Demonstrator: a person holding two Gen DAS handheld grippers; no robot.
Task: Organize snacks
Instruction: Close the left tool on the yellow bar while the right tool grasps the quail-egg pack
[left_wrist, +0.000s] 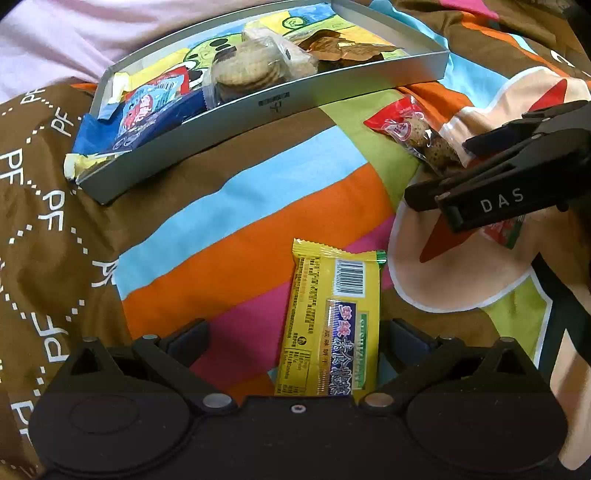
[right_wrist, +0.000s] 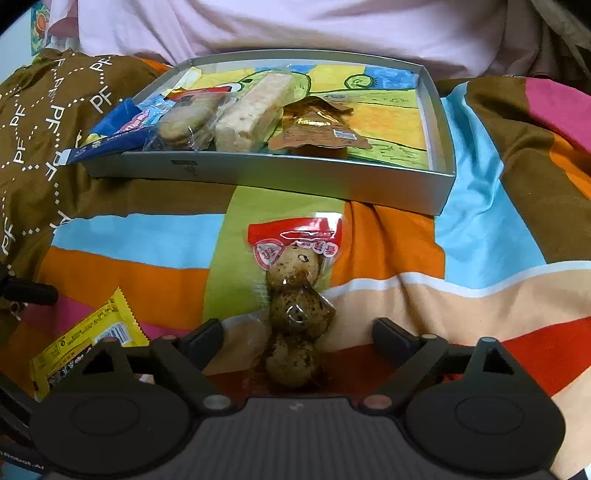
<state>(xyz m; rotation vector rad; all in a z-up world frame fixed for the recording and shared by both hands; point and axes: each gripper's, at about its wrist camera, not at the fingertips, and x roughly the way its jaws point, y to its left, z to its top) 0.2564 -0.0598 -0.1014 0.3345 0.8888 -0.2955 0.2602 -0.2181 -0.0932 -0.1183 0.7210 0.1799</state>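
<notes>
The patterned bedspread (left_wrist: 229, 206) is spread under everything, a bed rather than a desk, and on it the grey tray (right_wrist: 258, 177) is seen lying well back from both tools. Much of the sorting is judged done already: inside the tray a blue packet (left_wrist: 147, 114) is tucked at the left end and hangs over the rim, a clear pack of round biscuits (left_wrist: 245, 72) is laid next to it, a pale wrapped bar (right_wrist: 255, 110) is set beside that, and a brown-gold pouch (right_wrist: 317, 129) is placed further right, with the right end of the tray's cartoon-printed floor left bare. Two snacks are left out on the bedspread, so the job is reckoned well past halfway but not finished. The yellow cracker packet (left_wrist: 332, 325) is lined up lengthwise between the spread fingers of the left tool (left_wrist: 295, 343), which is held wide apart and is gripping nothing; contact with the right finger cannot be ruled out. The red-topped pack of speckled eggs (right_wrist: 295, 295) is lying just in front of the tray, and the right tool (right_wrist: 295, 339) is likewise parted around its near end, nothing clamped. Two pickups and two placements are judged to remain.
</notes>
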